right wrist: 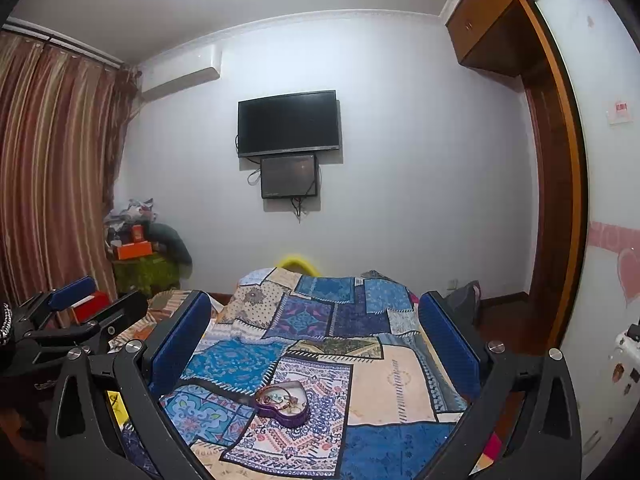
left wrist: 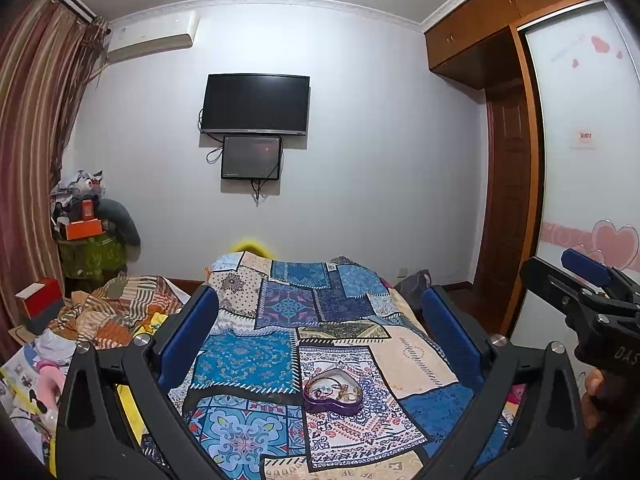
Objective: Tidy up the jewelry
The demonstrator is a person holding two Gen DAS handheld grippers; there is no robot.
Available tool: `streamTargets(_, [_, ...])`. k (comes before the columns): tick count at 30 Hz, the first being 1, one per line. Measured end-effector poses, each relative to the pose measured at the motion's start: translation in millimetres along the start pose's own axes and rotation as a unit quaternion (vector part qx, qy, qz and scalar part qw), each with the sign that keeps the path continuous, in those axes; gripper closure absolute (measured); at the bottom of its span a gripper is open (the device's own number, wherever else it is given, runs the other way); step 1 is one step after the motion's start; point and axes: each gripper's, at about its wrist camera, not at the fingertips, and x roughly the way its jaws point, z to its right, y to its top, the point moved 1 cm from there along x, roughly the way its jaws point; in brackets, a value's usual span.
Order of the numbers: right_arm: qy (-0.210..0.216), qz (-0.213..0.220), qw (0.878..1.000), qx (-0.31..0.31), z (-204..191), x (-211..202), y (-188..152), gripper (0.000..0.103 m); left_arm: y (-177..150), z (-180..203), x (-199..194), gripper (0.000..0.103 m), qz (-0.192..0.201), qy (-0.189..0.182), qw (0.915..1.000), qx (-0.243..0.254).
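Observation:
A purple heart-shaped tin (left wrist: 333,391) sits open on the patchwork bedspread (left wrist: 256,356), with several bracelets and beads tangled inside. It also shows in the right wrist view (right wrist: 283,401). My left gripper (left wrist: 320,312) is open and empty, held above and behind the tin. My right gripper (right wrist: 316,312) is open and empty, also above the bed. The right gripper appears at the right edge of the left view (left wrist: 588,292); the left gripper appears at the left of the right view (right wrist: 80,312).
A pile of striped cloth and clothes (left wrist: 112,312) lies left of the bed, with a red box (left wrist: 38,300). A TV (left wrist: 255,104) hangs on the far wall. A wardrobe (left wrist: 584,152) stands to the right, curtains (right wrist: 52,168) to the left.

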Motion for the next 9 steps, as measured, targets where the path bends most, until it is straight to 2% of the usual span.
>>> streamTargets(9, [-0.001,-0.015,1.0,0.005,3.7,12.8,-4.9,0.0,-5.4,-1.0,12.3,0.0,-0.011,-0.001,0.9999,0.002])
